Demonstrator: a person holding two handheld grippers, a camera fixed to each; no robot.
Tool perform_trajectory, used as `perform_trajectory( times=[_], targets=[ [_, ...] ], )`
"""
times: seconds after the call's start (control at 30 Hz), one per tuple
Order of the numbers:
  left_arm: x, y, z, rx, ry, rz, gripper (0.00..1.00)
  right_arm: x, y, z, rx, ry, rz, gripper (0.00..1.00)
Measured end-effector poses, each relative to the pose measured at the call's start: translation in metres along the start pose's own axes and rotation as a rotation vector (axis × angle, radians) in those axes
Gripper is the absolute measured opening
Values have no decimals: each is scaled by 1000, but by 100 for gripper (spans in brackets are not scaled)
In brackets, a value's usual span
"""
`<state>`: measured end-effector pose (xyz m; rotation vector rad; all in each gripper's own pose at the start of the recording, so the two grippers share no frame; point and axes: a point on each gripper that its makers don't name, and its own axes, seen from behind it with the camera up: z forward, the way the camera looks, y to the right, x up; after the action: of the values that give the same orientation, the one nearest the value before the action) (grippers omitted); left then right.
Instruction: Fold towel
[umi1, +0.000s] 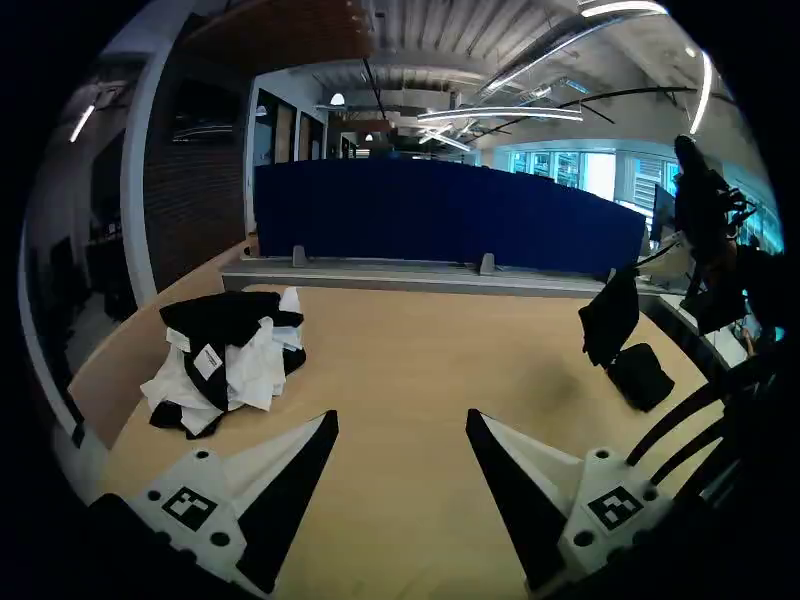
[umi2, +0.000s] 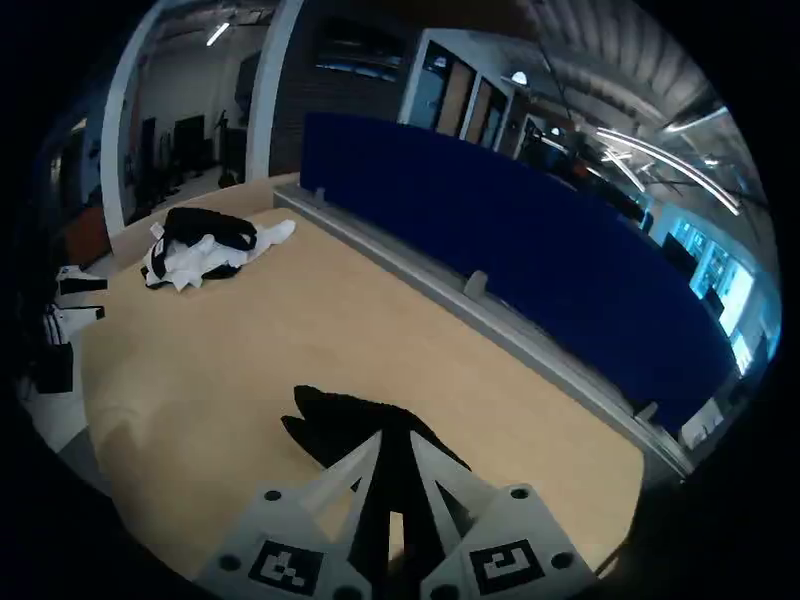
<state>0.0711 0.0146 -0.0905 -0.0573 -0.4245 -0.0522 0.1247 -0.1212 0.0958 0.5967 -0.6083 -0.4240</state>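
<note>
View along the left tongs (umi1: 400, 414): fingers spread wide above the worktop (umi1: 420, 340), gripping nothing. View along the right tongs (umi2: 396, 437): fingers nearly pressed together, pinching the near edge of a black towel (umi2: 335, 420) lying on the worktop at 6 o'clock. A heap of black and white towels (umi2: 205, 245) sits at 10 o'clock, well apart.

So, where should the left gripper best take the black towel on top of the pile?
Take the black towel by its right end, which reaches over the white towels, and come from the right across the table. It lies topmost, so it probably lifts free.
</note>
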Motion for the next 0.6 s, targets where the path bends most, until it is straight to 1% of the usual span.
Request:
perform_trajectory(
  times=[0.2, 0.37, 0.6],
  targets=[
    [-3, 1, 2, 2, -7, 1, 95, -6, 32, -2, -34, -9, 17, 4],
    [-3, 1, 2, 4, -9, 9, 95, -15, 60, -2, -63, -30, 20, 4],
    [-2, 3, 2, 7, -11, 13, 95, -27, 90, 0, -91, -52, 25, 4]
  ],
)
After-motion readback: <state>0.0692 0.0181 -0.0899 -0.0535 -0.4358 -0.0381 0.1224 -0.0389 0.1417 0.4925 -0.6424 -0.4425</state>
